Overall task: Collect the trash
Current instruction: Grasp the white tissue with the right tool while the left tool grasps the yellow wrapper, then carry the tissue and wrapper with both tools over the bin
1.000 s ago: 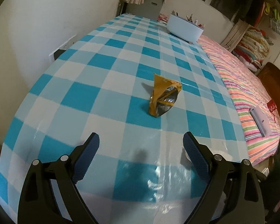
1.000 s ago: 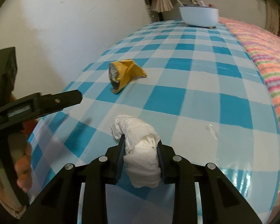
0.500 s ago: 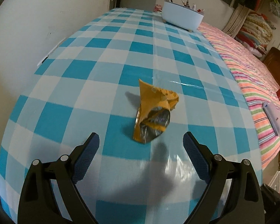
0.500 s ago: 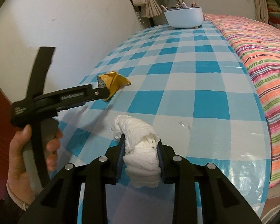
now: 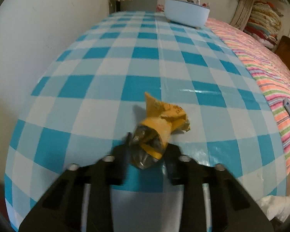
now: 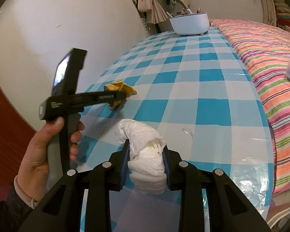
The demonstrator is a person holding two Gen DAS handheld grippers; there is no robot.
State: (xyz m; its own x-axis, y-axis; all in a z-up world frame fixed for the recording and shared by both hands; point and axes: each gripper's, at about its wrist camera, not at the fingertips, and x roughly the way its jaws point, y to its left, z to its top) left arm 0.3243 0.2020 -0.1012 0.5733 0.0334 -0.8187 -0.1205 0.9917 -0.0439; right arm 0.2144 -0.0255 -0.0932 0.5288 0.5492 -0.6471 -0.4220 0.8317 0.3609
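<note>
A crumpled yellow snack wrapper [image 5: 160,123] with a silver inside lies on the blue checked tablecloth [image 5: 145,54]. My left gripper [image 5: 147,150] is shut on its near end; the far end still touches the cloth. The wrapper also shows in the right wrist view [image 6: 118,89], partly behind the left gripper [image 6: 118,96]. My right gripper [image 6: 146,160] is shut on a crumpled white tissue [image 6: 143,150] and holds it above the table's near end. The tissue shows at the lower right in the left wrist view [image 5: 274,206].
A white bowl-shaped bin [image 5: 186,14] with things sticking out stands at the table's far end; it also shows in the right wrist view [image 6: 189,23]. A white wall [image 6: 67,19] runs along the left. A striped bed [image 6: 261,48] lies to the right.
My left gripper moved forward to the yellow wrapper and closed on it; it was open before. The right gripper kept its hold on the tissue and rose slightly.
</note>
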